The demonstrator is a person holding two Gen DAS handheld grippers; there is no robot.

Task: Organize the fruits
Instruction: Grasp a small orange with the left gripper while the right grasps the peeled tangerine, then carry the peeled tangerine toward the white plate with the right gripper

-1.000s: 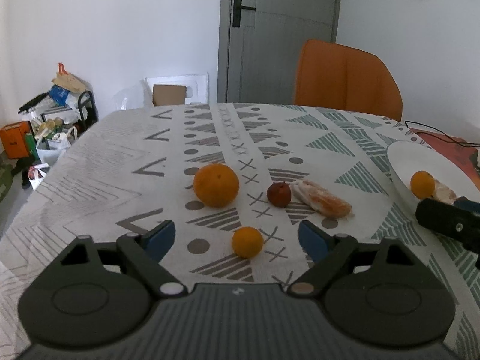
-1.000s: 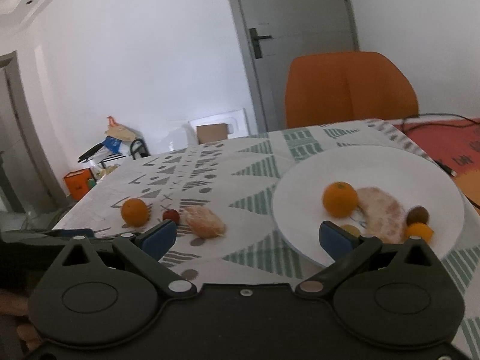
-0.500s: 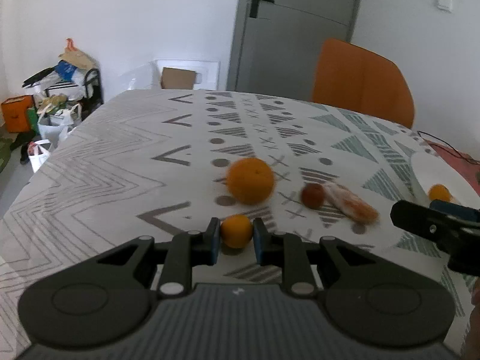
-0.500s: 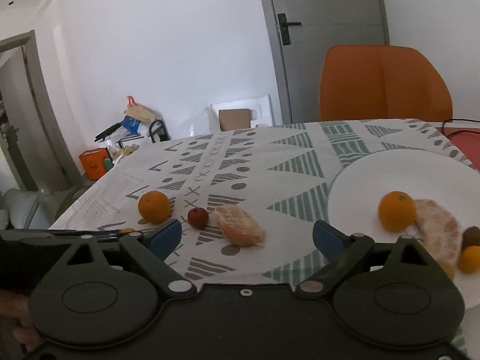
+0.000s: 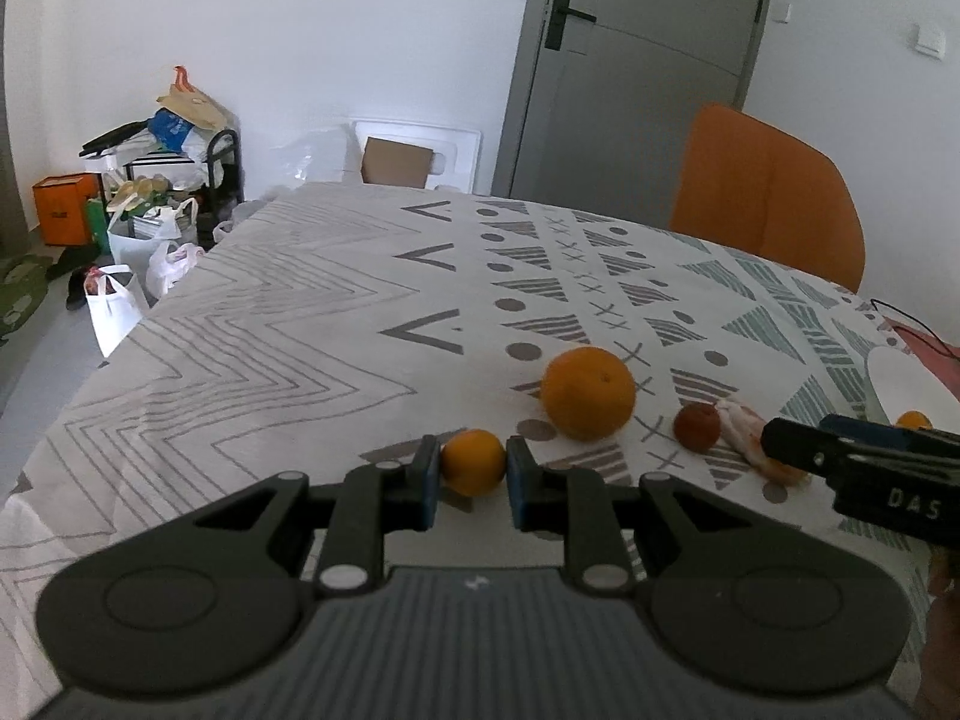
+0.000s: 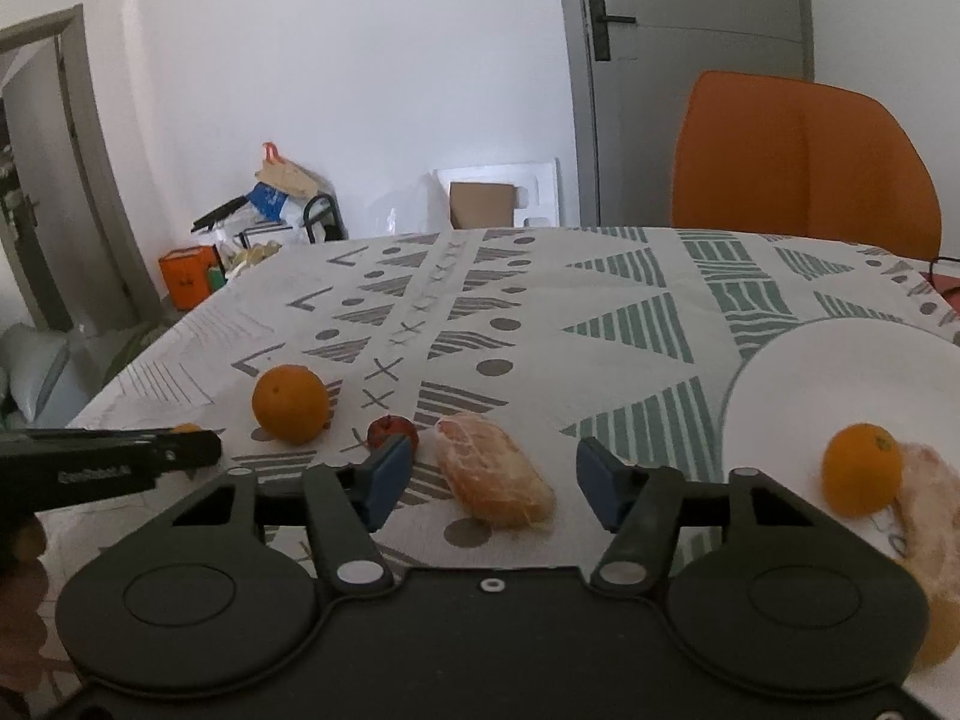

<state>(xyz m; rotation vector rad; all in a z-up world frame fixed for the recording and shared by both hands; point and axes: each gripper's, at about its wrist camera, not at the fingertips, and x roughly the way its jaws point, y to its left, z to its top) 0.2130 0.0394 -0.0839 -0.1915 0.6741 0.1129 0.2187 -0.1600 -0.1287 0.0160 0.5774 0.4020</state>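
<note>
Jaws of left gripper (image 5: 470, 471) clamp small orange (image 5: 473, 461) (right gripper (image 6: 492, 474) closing around peeled segment (image 6: 493, 485)).

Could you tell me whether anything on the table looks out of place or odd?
Yes: a peeled citrus piece lies bare on the tablecloth, beside a small red fruit and a whole orange, while the white plate already holds other fruit.

White walls (image 5: 360, 30), grey door (image 5: 636, 72), orange chair (image 5: 768, 192), patterned tablecloth (image 5: 270, 330), bags piled in corner (image 5: 150, 180)

Black gripper (image 5: 474, 483) frames — blue pads (image 5: 429, 483), silver screws.
</note>
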